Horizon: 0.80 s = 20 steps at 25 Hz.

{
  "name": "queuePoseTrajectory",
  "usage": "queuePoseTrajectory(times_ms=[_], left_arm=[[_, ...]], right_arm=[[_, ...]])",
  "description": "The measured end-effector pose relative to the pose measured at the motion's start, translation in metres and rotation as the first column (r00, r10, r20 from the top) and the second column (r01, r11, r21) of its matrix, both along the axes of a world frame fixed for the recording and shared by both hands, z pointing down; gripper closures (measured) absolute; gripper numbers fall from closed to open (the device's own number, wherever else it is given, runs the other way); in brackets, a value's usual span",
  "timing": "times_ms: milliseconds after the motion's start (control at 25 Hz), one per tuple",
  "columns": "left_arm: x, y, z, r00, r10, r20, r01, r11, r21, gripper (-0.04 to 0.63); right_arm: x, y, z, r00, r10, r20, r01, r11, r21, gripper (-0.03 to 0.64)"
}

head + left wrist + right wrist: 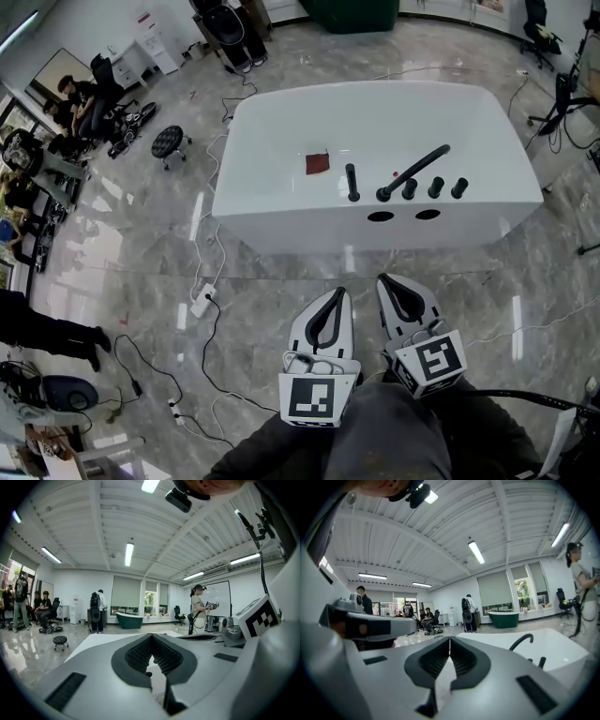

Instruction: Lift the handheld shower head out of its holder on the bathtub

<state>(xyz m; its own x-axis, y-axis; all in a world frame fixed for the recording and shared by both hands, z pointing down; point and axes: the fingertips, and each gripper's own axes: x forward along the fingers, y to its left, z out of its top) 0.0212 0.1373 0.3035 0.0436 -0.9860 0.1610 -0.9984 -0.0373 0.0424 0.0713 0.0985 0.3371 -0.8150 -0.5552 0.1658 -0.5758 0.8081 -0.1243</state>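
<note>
On the near rim of the white freestanding bathtub, at 12 o'clock from both tools: the handheld shower head. I read it as the short black upright stick. It's seated in its holder, not lifted yet.

At its 3 o'clock on the same rim:
- one black curved spout
- three black round knobs

Elsewhere on the tub:
- two oval openings in the front face
- one dark red square patch inside the basin

The two tools, left gripper and right gripper, sit side by side at 6 o'clock, well apart from the tub. Both point at it, likely lined up for the approach. Both have their jaws clenched tip to tip with nothing between them. One would have to open up before taking the stick.
</note>
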Motion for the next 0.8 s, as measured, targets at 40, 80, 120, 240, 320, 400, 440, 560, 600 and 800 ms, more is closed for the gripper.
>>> queuePoseTrajectory(times_ms=[40,80,120,240,320,400,440,560,600,800], left_arm=[[-0.007,-0.003,-0.003,1.000,0.007,-0.005,-0.007,1.000,0.010,0.592],[-0.013,-0.005,-0.005,1.000,0.014,-0.010,-0.013,1.000,0.019,0.592],[-0.018,-0.007,-0.006,1.000,0.021,-0.014,-0.020,1.000,0.024,0.592],[-0.033,-0.014,-0.007,0.999,0.037,-0.025,-0.036,0.999,0.024,0.592],[-0.038,-0.018,-0.007,0.998,0.042,-0.041,-0.041,0.999,0.022,0.592],[-0.037,-0.025,-0.004,0.997,0.050,-0.055,-0.050,0.999,0.010,0.592],[-0.037,-0.029,-0.002,0.997,0.053,-0.059,-0.053,0.999,0.004,0.592],[-0.039,-0.046,0.005,0.997,0.061,-0.053,-0.061,0.998,-0.009,0.592],[-0.040,-0.052,0.006,0.997,0.062,-0.048,-0.063,0.998,-0.015,0.592],[-0.039,-0.084,0.014,0.998,0.055,-0.034,-0.057,0.997,-0.043,0.592]], right_arm=[[-0.007,-0.002,-0.004,1.000,0.006,0.000,-0.006,1.000,0.009,0.612],[-0.013,-0.003,-0.006,1.000,0.012,-0.002,-0.012,1.000,0.019,0.612],[-0.017,-0.004,-0.008,1.000,0.018,-0.006,-0.018,0.999,0.027,0.612],[-0.029,-0.006,-0.010,0.999,0.033,-0.025,-0.032,0.999,0.032,0.612],[-0.032,-0.011,-0.012,0.998,0.041,-0.039,-0.039,0.999,0.032,0.612],[-0.032,-0.018,-0.014,0.998,0.048,-0.047,-0.047,0.998,0.032,0.612],[-0.032,-0.022,-0.013,0.998,0.050,-0.049,-0.049,0.998,0.030,0.612],[-0.035,-0.038,-0.005,0.998,0.050,-0.046,-0.049,0.999,0.016,0.612],[-0.037,-0.044,-0.004,0.998,0.047,-0.042,-0.047,0.999,0.010,0.612],[-0.041,-0.079,0.002,0.999,0.032,-0.021,-0.032,0.999,-0.004,0.612]])
